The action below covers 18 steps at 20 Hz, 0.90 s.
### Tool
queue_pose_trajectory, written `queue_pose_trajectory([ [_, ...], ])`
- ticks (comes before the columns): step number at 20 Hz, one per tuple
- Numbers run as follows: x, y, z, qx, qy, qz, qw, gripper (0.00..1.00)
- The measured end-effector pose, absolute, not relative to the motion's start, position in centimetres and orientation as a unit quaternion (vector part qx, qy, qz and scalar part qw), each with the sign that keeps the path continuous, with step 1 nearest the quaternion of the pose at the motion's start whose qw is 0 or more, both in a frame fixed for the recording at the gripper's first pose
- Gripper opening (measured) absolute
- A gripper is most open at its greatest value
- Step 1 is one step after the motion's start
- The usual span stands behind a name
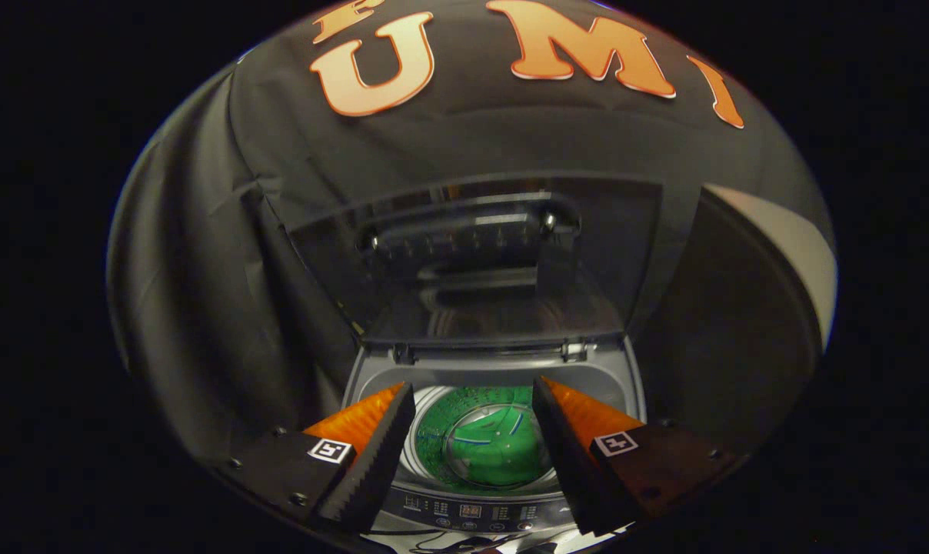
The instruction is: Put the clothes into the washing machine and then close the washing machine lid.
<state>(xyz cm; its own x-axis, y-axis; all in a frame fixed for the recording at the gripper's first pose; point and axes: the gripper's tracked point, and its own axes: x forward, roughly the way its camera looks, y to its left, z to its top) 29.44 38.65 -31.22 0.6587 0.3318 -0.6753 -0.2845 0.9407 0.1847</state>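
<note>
Below, the gripper (472, 431) hangs over an open washer (634, 385), fingers spread wide and holding nothing. Between them, a green garment (484, 442) lies in the drum. Behind stands the raised lid (472, 261). Closing likely needs reaching past its top edge and pulling forward gently.

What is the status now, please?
Gripper jaws open, empty, above washing machine. Green cloth already in drum. Lid up, not yet closed. Nothing in the way.

I can't read anything here. The washing machine's control panel (471, 511), at six o'clock, carries markings too small and blurred to read.
</note>
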Motion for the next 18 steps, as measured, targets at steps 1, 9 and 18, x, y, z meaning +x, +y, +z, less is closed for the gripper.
queue_pose_trajectory([
  [1, 30.1, 38.7, -29.4, 0.039, 0.360, 0.172, 0.916, 0.99],
  [9, 38.2, 38.9, -20.7, 0.024, 0.277, 0.177, 0.944, 0.98],
  [18, 45.9, 40.3, -22.9, 0.012, 0.284, 0.165, 0.944, 0.99],
])
